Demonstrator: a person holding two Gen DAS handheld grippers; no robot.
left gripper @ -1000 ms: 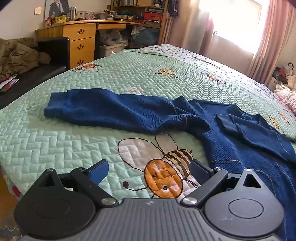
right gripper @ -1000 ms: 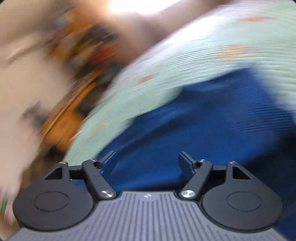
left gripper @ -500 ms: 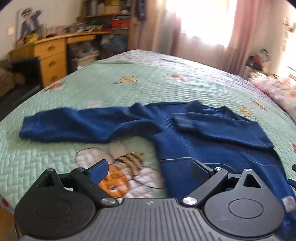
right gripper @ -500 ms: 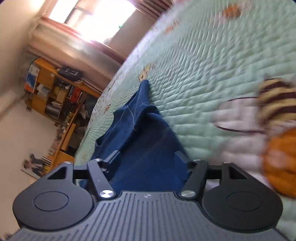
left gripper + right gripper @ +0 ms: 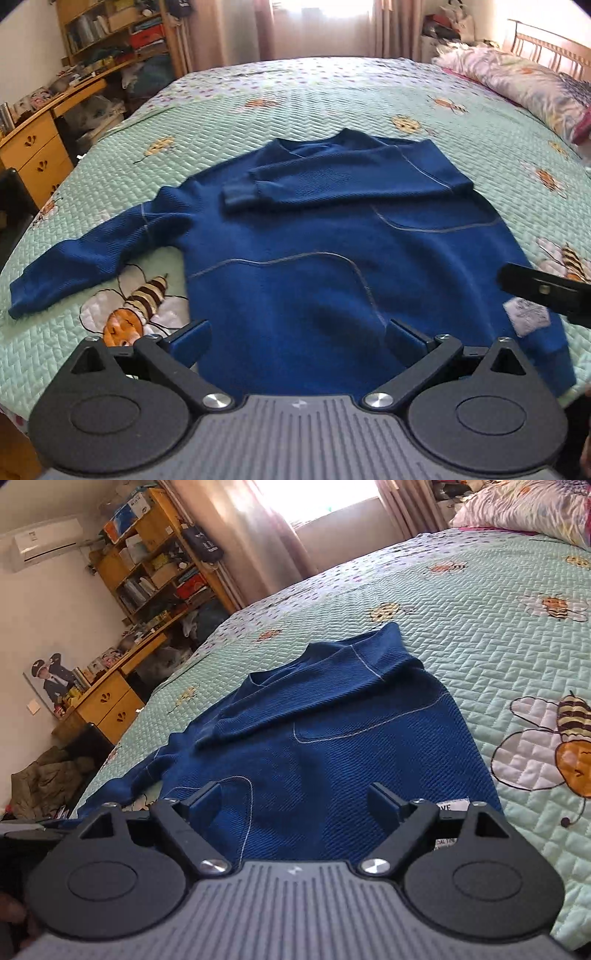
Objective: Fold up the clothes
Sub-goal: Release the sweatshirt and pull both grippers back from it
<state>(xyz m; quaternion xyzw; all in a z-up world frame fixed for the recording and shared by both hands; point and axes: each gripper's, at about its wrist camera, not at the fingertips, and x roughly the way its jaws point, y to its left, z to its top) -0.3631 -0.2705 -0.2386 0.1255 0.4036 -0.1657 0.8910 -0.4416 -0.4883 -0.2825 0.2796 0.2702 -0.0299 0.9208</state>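
Both tools (image 5: pixel 299 338) (image 5: pixel 295 799) spread, seemingly just above sweater (image 5: pixel 332 251) hem

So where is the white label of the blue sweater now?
In the left wrist view the white label sits at the sweater's near right hem corner, just below the right claw, near a printed bee.

One sweater (image 5: pixel 332 266); one pillow (image 5: pixel 517 85); two tools (image 5: pixel 299 338) (image 5: pixel 295 799)

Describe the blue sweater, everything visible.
The blue sweater is a ribbed knit with pale contrast stitching and lies flat on the green quilt, neck away from the cameras. One sleeve is folded across the chest; the other sleeve stretches out sideways. A white label shows near the hem. Nothing grips it.
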